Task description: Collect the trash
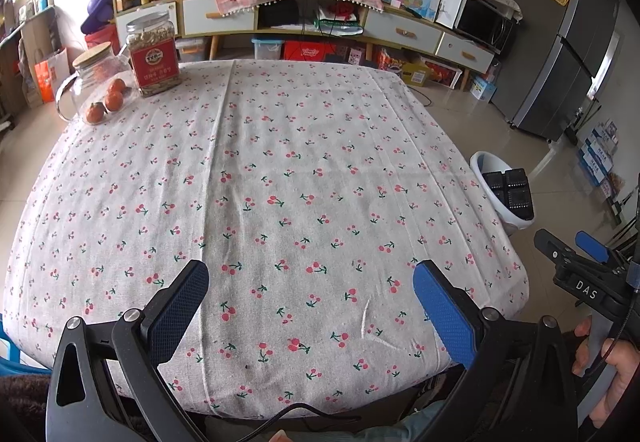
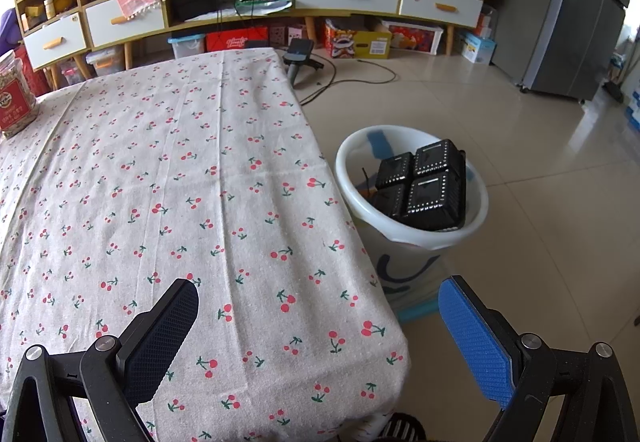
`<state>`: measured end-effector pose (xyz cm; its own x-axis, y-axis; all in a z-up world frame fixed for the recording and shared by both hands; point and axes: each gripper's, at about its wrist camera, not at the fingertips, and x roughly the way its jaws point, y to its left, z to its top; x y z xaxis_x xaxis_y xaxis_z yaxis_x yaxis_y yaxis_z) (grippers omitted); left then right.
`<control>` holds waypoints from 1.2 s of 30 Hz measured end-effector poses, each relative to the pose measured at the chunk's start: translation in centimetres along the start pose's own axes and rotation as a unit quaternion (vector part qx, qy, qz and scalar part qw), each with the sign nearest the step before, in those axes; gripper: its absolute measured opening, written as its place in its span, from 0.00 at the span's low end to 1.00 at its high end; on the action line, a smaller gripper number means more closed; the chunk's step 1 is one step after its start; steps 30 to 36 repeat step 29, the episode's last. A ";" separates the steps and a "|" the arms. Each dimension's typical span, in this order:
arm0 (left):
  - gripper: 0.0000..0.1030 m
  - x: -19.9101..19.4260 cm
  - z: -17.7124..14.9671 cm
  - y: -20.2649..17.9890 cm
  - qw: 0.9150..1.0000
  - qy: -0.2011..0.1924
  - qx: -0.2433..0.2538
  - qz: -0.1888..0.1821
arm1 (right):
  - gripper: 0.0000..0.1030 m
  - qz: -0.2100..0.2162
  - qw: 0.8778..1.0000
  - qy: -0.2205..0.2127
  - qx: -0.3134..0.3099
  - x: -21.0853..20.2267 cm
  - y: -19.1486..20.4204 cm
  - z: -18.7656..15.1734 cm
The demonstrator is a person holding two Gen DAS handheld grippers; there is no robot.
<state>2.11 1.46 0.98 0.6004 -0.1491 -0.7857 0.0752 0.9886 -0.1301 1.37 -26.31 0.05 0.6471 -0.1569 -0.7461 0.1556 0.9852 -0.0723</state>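
While oranges (image 1: 114,100) show leftward, bin (image 2: 412,238) detail shows rightward.

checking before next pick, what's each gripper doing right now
left gripper: open, holding nothing
right gripper: open, holding nothing

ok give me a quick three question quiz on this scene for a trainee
1. True or false: the black tray lies in the white bin.
2. Where does the bin stand? A) on the table B) on the floor by the table's right side C) under the cabinet
3. Fill in: the jaws of the left gripper and right gripper are both ____.

Key: 1 true. 2 B. 3 open, with nothing between them. The table bears only a red-label jar, a glass jug and oranges at its far left corner.
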 end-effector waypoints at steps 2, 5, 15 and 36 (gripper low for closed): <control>1.00 -0.1 0.0 0.0 1.000 -0.002 0.000 0.000 | 0.96 -0.003 1.000 -0.001 0.003 0.0 -0.1 0.1; 1.00 -0.1 -0.1 0.0 1.000 0.001 -0.004 0.002 | 0.96 -0.004 1.000 -0.006 0.005 -0.2 -0.2 0.1; 1.00 -0.6 0.0 -0.6 0.999 -0.012 0.006 0.034 | 0.96 0.000 1.000 -0.005 0.005 -0.4 -0.1 0.3; 1.00 0.4 0.7 -2.3 0.999 -0.008 0.026 0.025 | 0.96 0.017 1.000 -0.004 0.008 -0.3 -0.1 1.0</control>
